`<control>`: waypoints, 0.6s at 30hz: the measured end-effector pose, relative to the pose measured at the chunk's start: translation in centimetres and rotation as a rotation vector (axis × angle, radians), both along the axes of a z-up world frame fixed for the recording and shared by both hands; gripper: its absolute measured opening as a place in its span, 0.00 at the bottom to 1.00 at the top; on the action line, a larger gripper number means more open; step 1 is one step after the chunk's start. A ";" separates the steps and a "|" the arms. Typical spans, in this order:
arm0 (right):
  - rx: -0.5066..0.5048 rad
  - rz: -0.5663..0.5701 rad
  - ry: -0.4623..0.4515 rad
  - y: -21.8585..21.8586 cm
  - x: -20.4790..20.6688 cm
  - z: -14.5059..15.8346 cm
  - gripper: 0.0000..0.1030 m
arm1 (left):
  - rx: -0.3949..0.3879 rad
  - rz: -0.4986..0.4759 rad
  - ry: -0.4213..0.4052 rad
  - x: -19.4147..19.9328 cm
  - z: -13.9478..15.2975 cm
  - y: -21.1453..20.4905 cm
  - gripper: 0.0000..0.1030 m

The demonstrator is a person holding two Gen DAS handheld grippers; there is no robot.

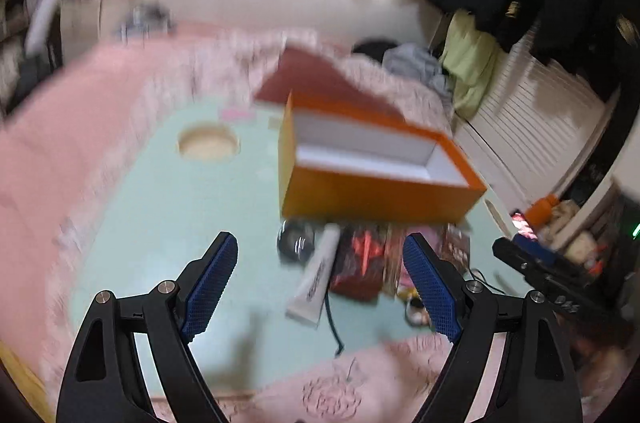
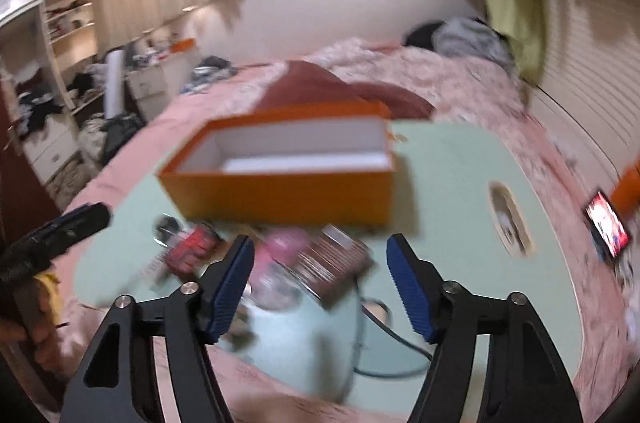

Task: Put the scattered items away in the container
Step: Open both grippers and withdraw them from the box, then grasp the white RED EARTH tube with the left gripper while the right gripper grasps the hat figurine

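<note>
You are working over one pale green table point(image 1: 160, 215) that lies on a bed with a pink cover point(image 1: 60, 151). One orange box point(image 1: 376, 183) stands open on the table, its white inside empty as far as the views show. In the left wrist view it sits beyond and slightly right of your left gripper point(image 1: 320, 287); in the right wrist view it sits beyond your right gripper point(image 2: 320, 287), slightly to the left.

The scattered items lie in one loose cluster on the table just in front of the box. Motion blur limits the count. You can distinguish:
- one white tube point(image 1: 316, 279), lying flat with its cap end toward the box;
- one round dark object point(image 1: 294, 239) just left of the tube;
- one red and black packet point(image 1: 360, 259) just right of the tube;
- one brown packet point(image 2: 332, 263), tilted;
- one pink item point(image 2: 284, 243) beside the brown packet;
- one dark cable point(image 1: 334, 327) trailing toward you.

Further small pieces in the cluster are too blurred to tell apart.

The jaws of your left gripper stand wide apart with nothing between the pads. The jaws of your right gripper stand partly apart and grip nothing; the cluster lies beyond them on the table. A screen point(image 2: 608, 227) glows on the bed at the right.
</note>
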State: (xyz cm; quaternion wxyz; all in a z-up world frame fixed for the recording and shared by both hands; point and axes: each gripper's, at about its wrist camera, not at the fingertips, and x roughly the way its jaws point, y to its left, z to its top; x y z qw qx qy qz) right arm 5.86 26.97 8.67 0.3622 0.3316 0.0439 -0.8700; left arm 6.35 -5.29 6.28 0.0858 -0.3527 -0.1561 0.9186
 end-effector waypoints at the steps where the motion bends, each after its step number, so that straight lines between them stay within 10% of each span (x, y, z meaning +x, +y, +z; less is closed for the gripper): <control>1: 0.002 -0.022 -0.025 0.5 -0.4 -0.7 0.62 | 0.023 0.022 -0.017 -0.1 -0.6 -0.7 0.82; 6: -0.001 -0.086 -0.172 1.5 -3.0 -2.9 0.51 | -0.033 0.049 -0.056 -0.1 -2.1 -0.7 0.82; 18: -0.002 -0.065 -0.199 1.0 -3.0 -3.1 0.51 | -0.197 -0.059 -0.162 -1.8 -5.0 3.2 0.52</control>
